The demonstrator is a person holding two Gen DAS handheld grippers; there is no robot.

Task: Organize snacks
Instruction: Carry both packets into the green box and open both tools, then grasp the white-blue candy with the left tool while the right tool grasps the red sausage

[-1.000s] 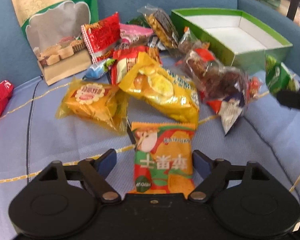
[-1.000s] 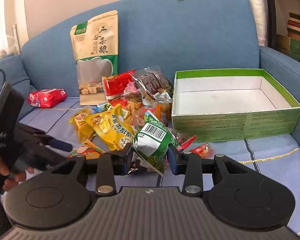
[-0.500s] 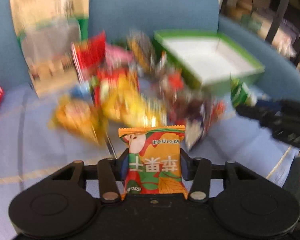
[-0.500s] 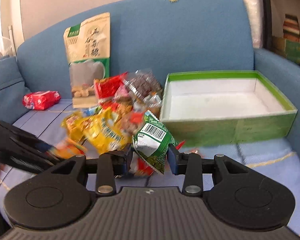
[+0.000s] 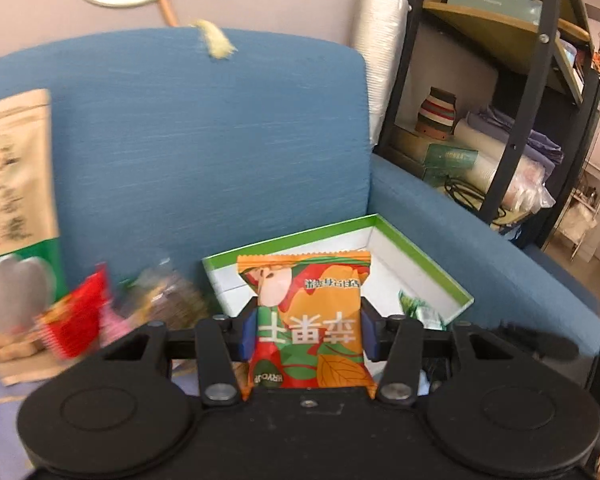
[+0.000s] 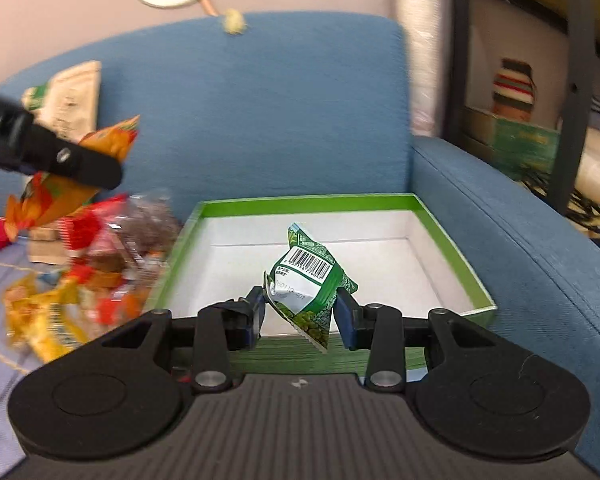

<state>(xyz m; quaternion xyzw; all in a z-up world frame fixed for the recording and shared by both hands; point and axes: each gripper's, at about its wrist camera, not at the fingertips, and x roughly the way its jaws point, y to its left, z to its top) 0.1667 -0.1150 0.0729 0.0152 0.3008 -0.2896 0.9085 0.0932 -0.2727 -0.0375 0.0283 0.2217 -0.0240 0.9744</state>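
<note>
Left gripper (image 5: 306, 330): fingers clamped on orange packet (image 5: 306, 320), raised clear of the pile for carrying. Right gripper (image 6: 300, 316): fingers closed on green packet (image 6: 306, 280), poised above the green box (image 6: 452, 240) for dropping, angled slightly down. Beyond: snack pile (image 6: 96, 264), blue sofa (image 6: 260, 120).

Each handheld tool was matte black plastic with two round discs flanking paired link arms pinned by silver screws, blue pads lining the fingers (image 5: 247, 334) of the left gripper (image 5: 306, 334), and fine ridges across the right gripper's (image 6: 300, 318) grey top.
</note>
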